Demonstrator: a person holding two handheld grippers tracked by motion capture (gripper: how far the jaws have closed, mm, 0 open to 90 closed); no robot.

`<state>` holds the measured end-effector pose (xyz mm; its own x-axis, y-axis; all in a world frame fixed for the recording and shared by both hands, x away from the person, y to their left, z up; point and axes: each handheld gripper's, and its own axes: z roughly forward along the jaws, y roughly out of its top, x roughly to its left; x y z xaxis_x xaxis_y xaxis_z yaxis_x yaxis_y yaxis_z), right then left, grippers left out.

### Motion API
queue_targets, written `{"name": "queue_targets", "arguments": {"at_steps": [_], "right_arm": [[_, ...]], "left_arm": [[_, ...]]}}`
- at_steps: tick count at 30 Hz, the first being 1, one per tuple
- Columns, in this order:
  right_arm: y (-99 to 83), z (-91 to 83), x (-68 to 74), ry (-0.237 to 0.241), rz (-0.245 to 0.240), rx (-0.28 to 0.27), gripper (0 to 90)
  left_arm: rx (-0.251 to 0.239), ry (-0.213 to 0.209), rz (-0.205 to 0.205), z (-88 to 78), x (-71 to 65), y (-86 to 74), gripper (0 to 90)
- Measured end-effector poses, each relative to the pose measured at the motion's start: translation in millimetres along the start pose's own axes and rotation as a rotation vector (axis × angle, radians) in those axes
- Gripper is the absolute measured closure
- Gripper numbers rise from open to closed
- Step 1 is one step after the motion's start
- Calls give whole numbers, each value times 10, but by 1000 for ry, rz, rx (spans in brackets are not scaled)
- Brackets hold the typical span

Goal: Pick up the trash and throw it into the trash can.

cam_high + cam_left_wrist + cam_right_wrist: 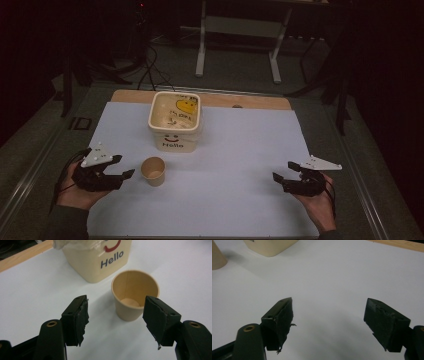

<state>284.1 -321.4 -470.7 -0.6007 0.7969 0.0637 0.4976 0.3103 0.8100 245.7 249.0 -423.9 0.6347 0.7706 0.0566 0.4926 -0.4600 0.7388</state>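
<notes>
The left gripper (116,312) has its jaws wide apart and holds nothing. The paper cup (134,293) stands just ahead of it, maybe not touching. The right gripper (328,315) gapes too, empty, far from the cup.

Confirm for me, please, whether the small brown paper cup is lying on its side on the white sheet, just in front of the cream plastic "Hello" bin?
Not quite: the small brown paper cup stands upright, mouth up, as the left gripper view shows. It is indeed in front of the cream plastic "Hello" bin on the white sheet.
</notes>
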Motion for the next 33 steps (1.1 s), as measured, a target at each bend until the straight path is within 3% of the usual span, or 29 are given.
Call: {"name": "queue_targets", "arguments": {"at_steps": [6,16,21,28,33], "right_arm": [[0,5,-5,3,2,1,226],[-2,23,-14,2,4,12,226],[-4,27,-15,2,4,17,224],[-7,31,-20,4,6,20,224],[-5,43,-17,6,4,24,223]], "left_arm": [[32,0,19,64,-54,210,367],[91,-69,62,231,-49,406,326],[149,-118,79,316,8,481,277],[246,-146,100,386,64,582,243],[322,-162,137,430,61,663,243]]}}
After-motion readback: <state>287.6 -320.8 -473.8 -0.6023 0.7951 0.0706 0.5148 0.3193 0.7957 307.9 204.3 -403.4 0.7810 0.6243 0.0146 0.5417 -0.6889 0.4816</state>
